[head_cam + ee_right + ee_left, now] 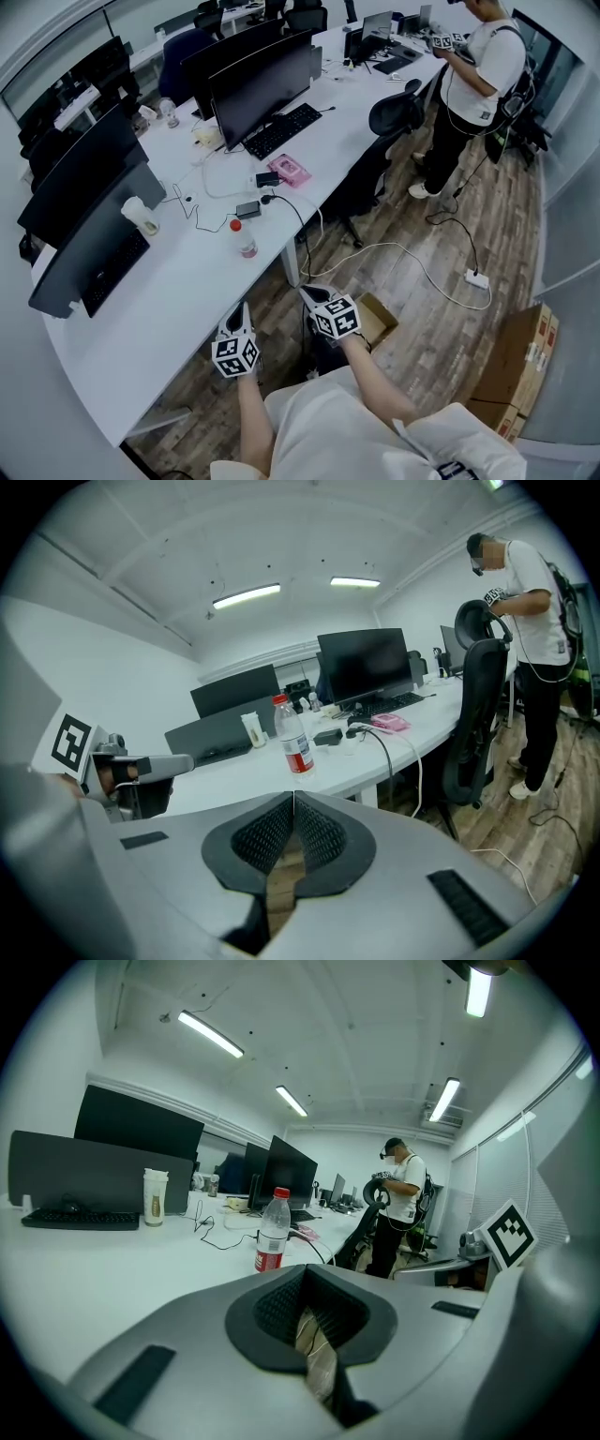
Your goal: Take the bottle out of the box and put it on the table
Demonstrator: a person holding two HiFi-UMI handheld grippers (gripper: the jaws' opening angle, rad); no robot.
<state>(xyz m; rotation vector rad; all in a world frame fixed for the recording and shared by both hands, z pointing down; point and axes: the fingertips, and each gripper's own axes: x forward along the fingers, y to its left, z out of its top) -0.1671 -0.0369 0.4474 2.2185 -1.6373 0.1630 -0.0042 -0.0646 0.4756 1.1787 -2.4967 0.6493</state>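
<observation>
A clear plastic bottle (243,238) with a red cap and red label stands upright on the white table (187,291), near its front edge. It also shows in the left gripper view as the bottle (273,1232), and in the right gripper view as the bottle (293,735), a way ahead of both sets of jaws. My left gripper (241,316) hovers at the table's edge, shut and holding nothing (305,1267). My right gripper (315,293) hangs over the floor above an open cardboard box (377,319), also shut and holding nothing (293,795).
Monitors (258,84), keyboards (281,131), a white cup (141,216), a pink case (290,170) and cables lie on the table. An office chair (375,155) stands by the desk, a person (473,84) beyond it. A power strip (476,278) and stacked cartons (520,361) sit on the floor.
</observation>
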